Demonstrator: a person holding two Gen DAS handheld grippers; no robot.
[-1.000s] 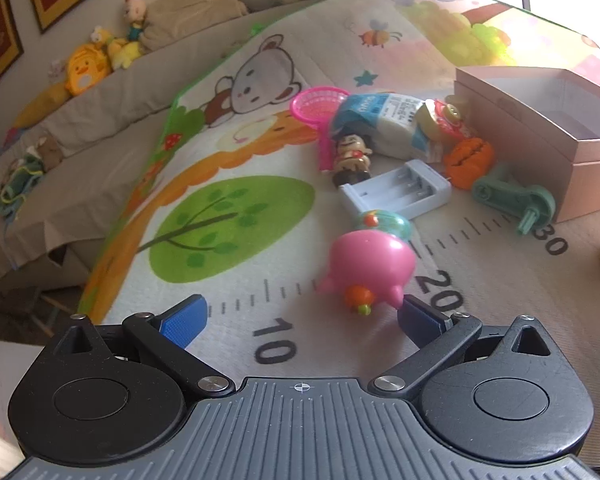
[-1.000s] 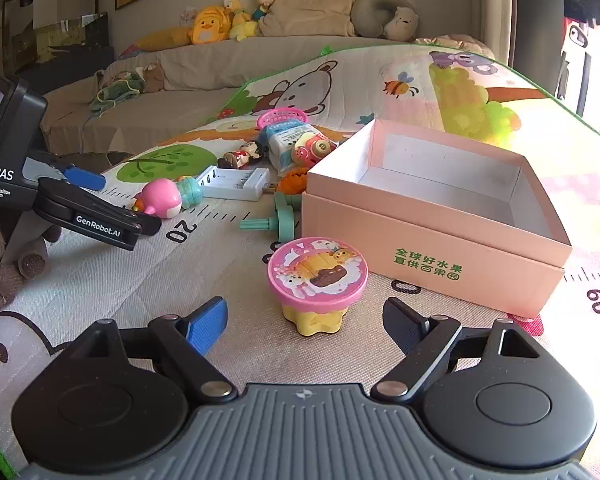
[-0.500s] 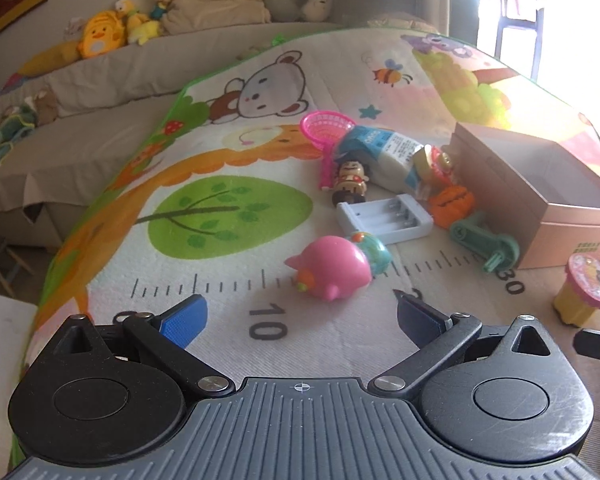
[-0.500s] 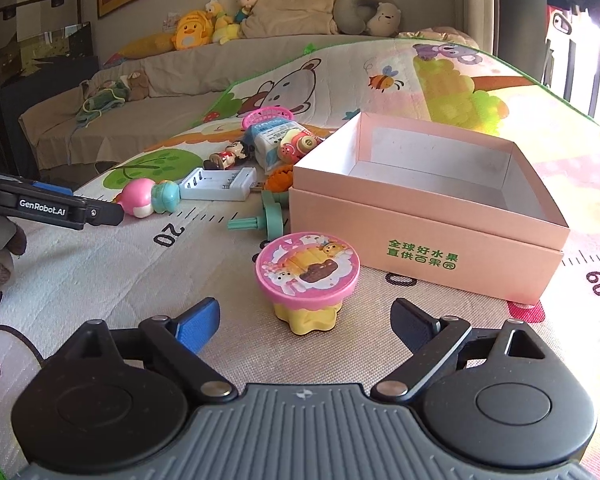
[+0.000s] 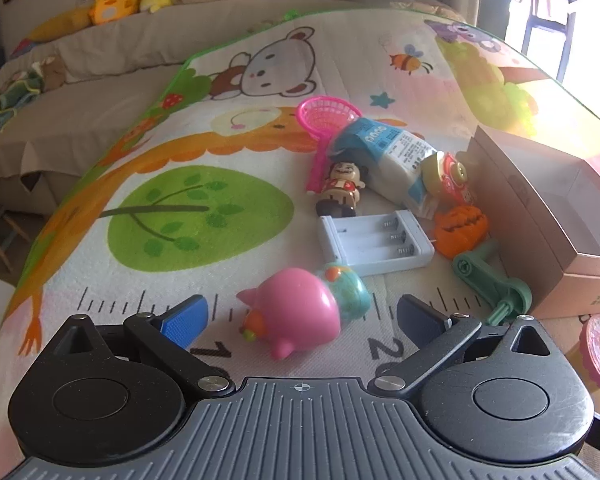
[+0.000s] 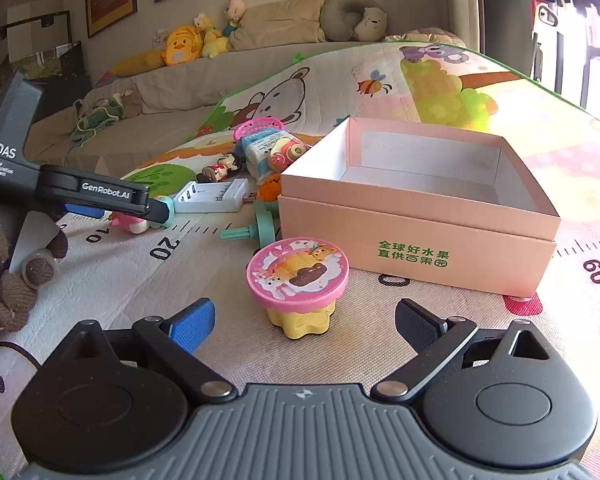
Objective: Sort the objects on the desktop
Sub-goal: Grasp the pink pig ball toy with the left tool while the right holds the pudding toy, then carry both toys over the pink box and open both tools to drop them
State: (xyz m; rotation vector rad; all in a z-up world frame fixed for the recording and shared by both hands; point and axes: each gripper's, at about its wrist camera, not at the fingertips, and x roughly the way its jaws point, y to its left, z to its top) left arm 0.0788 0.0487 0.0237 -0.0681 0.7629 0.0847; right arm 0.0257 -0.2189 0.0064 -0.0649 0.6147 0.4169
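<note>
My left gripper (image 5: 300, 314) is open, its fingers on either side of a pink pig toy (image 5: 296, 316) lying on the play mat; it also shows in the right wrist view (image 6: 132, 222). My right gripper (image 6: 304, 320) is open around a pink-lidded yellow cup (image 6: 298, 284), which stands upright just in front of it. An open, empty pink box (image 6: 416, 220) stands behind the cup. A white battery holder (image 5: 374, 240), a doll figure (image 5: 340, 190), an orange pumpkin toy (image 5: 460, 228) and a green crank toy (image 5: 492, 284) lie near the box.
A blue-white pouch (image 5: 384, 152), a pink net scoop (image 5: 326, 116) and a red-yellow toy (image 5: 450, 178) lie farther back. A sofa with plush toys (image 6: 180, 46) runs behind the mat. The person's gloved hand (image 6: 24, 272) holds the left gripper at the mat's left edge.
My left gripper has swung and moved in so the pink pig now lies between its fingers. My right gripper has moved closer to the pink-lidded cup.
</note>
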